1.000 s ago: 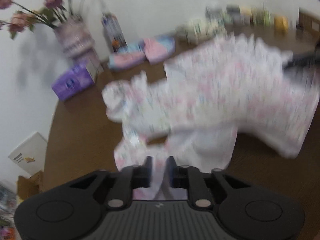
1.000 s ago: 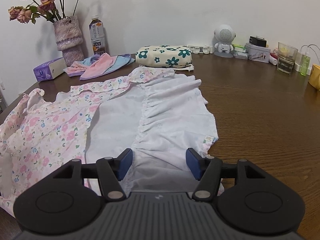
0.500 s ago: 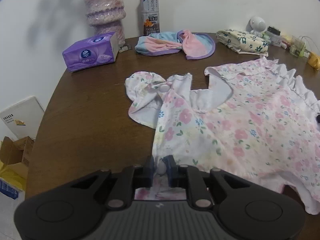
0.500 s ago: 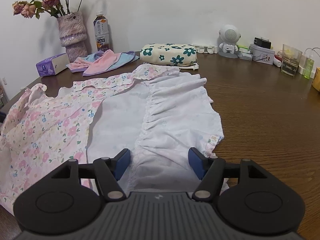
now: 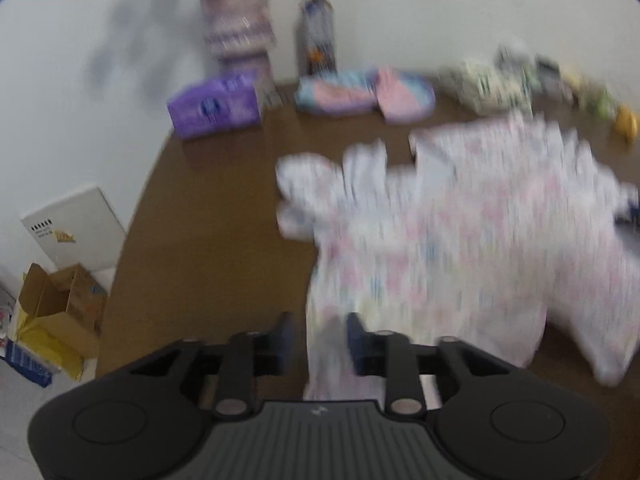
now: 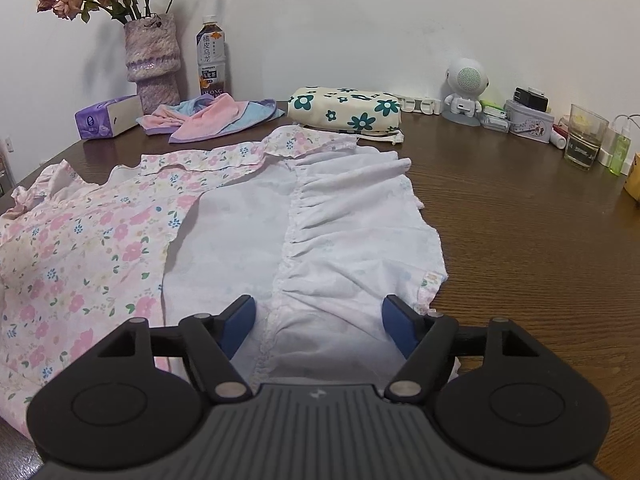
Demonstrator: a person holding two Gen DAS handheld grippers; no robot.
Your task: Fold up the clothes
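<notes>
1. The left claw (image 5: 319,338) stood with its jaws a little apart, a strip of the floral dress (image 5: 460,236) lying between them; the view was blurred, so whether a pad touched cloth could not be told. The right claw (image 6: 318,326) gaped wide over the hem end, gripping nothing.

2. The dress (image 6: 120,236) lay spread on the counter (image 6: 520,240), one end turned over so that its white underside (image 6: 340,232) faced up beside the printed side.

3. Risk, as I judged it: thin, slack cloth could slip out of a loose pinch, or one layer could be caught without the other, and the fold would drag askew.

4. Risk: the gathered ruffle could bunch and leave a lumpy crease.

5. Risk: a wide sweep towards the wall could knock the bottle (image 6: 211,60) or the vase (image 6: 152,60), both standing tall just beyond the dress.

6. Counted: two claws, one dress, one bottle, one vase of flowers, one tissue box (image 6: 106,117), one pink-and-blue cloth (image 6: 212,118), one flower-print bundle (image 6: 344,109), one glass (image 6: 585,136), one small robot figure (image 6: 466,88).
</notes>
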